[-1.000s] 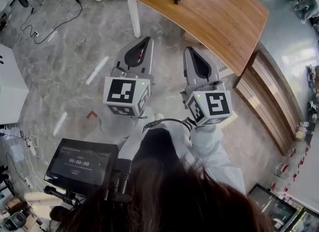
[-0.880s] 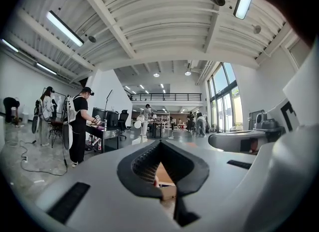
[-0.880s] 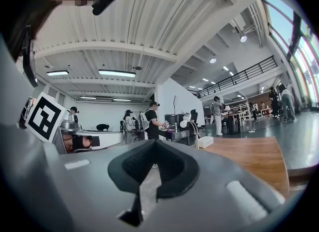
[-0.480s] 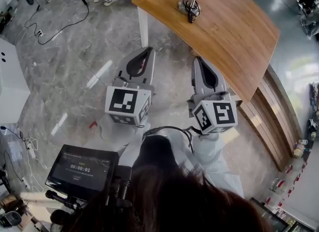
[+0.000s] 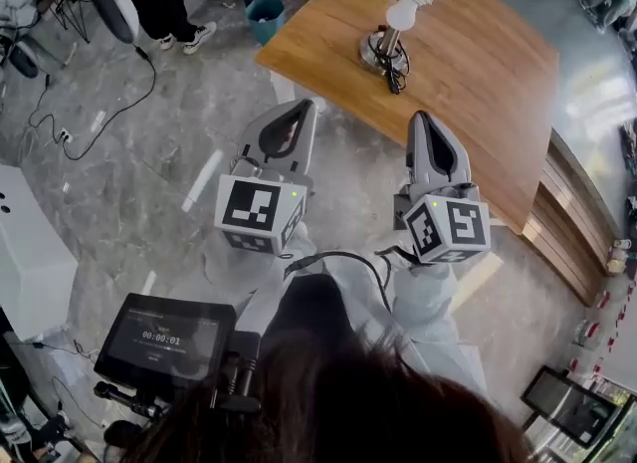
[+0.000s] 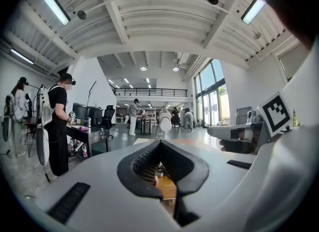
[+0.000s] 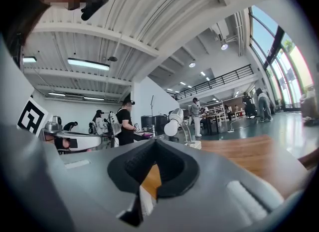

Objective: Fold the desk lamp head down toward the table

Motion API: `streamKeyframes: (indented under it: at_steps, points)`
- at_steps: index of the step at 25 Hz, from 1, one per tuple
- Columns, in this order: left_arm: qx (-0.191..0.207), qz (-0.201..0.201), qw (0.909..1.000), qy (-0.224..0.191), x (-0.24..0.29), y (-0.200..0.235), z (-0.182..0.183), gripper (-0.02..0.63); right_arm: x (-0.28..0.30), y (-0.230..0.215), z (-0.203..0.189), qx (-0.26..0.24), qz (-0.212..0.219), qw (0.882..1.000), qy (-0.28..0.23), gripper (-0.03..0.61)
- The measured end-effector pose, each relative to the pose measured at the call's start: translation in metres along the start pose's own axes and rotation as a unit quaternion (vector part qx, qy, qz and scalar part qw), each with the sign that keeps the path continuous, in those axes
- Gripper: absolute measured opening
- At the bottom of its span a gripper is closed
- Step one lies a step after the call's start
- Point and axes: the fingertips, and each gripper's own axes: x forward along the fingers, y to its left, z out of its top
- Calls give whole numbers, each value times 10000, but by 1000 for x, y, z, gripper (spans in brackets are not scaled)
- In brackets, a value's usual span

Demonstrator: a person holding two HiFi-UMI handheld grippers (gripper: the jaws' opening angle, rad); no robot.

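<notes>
At upper centre of the head view, the desk lamp [image 5: 396, 33] is standing upright on the table [image 5: 488, 63]. I am pointing the left gripper [image 5: 304, 105] and the right gripper [image 5: 422, 115] toward it, jaws pressed together and empty, likely lining up a reach. At lower left, a screen [image 5: 164, 337] is reading 00:00:01. In the left gripper view the lamp [image 6: 165, 122] is showing small above the jaws. In the right gripper view the lamp [image 7: 174, 122] is looming nearer.

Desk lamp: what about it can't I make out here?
Head view: the desk lamp has neck joints too small to read.
Left gripper view: lamp tiny and distant; the left gripper covers its base.
Right gripper view: the right gripper covers its base.
</notes>
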Motion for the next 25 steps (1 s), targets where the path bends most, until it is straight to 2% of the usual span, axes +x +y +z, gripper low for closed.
streamKeyframes:
  at_steps: [6,11,15,20,25]
  points:
    - [-43,-518,9985,171,75,34,-14,3,56,-35,-14,23,-536,9984,190,2]
    - [-64,-921,9948,429,149,41,-36,3,100,-87,-30,122,-705,9965,440,2]
    - [-1,-1271,9895,685,211,47,-42,3,141,-125,-34,272,-639,9950,715,2]
    - [77,-1776,9775,1139,287,45,-56,3,188,-162,-48,767,-272,9910,1063,2]
    - [110,-2057,9709,1225,341,41,-58,3,221,-191,-49,1041,-109,9876,1168,2]
